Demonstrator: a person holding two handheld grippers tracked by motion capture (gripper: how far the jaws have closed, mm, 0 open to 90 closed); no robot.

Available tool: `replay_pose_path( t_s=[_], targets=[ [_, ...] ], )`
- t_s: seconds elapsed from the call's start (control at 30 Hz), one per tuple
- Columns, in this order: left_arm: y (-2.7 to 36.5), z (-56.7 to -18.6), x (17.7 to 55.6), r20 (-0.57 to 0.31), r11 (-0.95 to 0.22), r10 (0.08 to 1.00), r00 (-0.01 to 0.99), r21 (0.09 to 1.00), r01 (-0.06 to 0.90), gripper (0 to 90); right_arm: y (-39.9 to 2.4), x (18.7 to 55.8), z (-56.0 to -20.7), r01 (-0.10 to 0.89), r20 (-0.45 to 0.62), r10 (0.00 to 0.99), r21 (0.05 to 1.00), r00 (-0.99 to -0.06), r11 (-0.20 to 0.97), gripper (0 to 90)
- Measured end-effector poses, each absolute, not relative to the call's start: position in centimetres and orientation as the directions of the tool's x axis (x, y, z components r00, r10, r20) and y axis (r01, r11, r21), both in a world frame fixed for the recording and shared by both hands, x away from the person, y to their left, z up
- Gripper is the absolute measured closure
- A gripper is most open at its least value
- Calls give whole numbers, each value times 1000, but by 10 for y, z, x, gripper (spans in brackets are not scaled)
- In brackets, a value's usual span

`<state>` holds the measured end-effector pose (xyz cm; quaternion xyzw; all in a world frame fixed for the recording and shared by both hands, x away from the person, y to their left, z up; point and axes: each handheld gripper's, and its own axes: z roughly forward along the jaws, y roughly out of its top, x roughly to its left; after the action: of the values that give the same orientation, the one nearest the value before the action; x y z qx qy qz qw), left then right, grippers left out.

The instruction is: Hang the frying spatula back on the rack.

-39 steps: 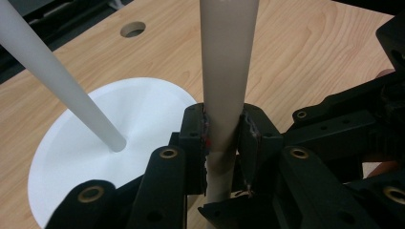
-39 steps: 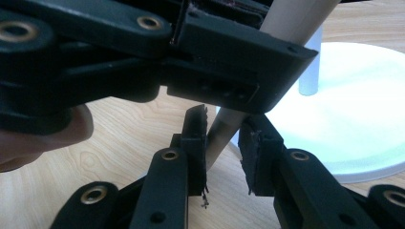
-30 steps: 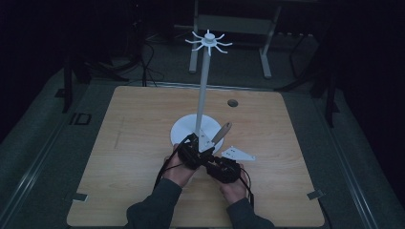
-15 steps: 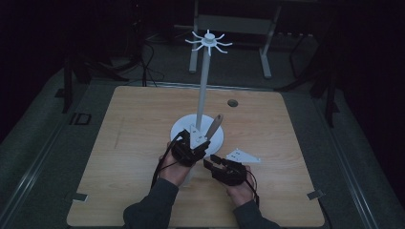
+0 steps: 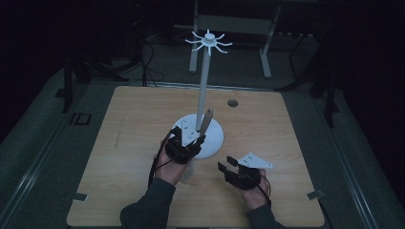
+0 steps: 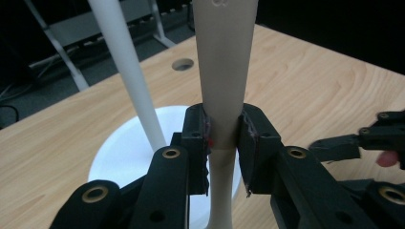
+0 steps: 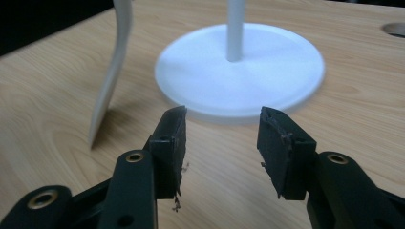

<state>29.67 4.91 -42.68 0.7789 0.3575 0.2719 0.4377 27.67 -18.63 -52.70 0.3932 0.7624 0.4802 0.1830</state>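
Gripping a pale spatula-like utensil [image 6: 224, 95] at its narrow neck, the left claw [image 6: 223, 143] sits clamped on it just in front of the white stand's round base [image 5: 215, 138], the utensil's wide end tilted up beside the stand's pole [image 5: 204, 90] and its lower end near the wooden surface [image 5: 133, 124]. The right claw [image 7: 222, 138] hovers low over the surface, jaws apart with nothing between them, to the right of the base and apart from it, pointing toward the base
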Motion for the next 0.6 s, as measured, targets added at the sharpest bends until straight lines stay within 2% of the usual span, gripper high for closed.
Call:
replay_pose_path(
  t_s=[0.17, 0.6],
  targets=[
    [52, -416, 297, 120, -338, 813, 569, 893, 296, 747, -205, 273, -530, 429, 84, 802, 875, -592, 225, 492],
    [54, -406, 297, 106, -295, 835, 540, 914, 278, 747, -223, 278, -531, 437, 95, 837, 881, -538, 181, 489]
  ],
)
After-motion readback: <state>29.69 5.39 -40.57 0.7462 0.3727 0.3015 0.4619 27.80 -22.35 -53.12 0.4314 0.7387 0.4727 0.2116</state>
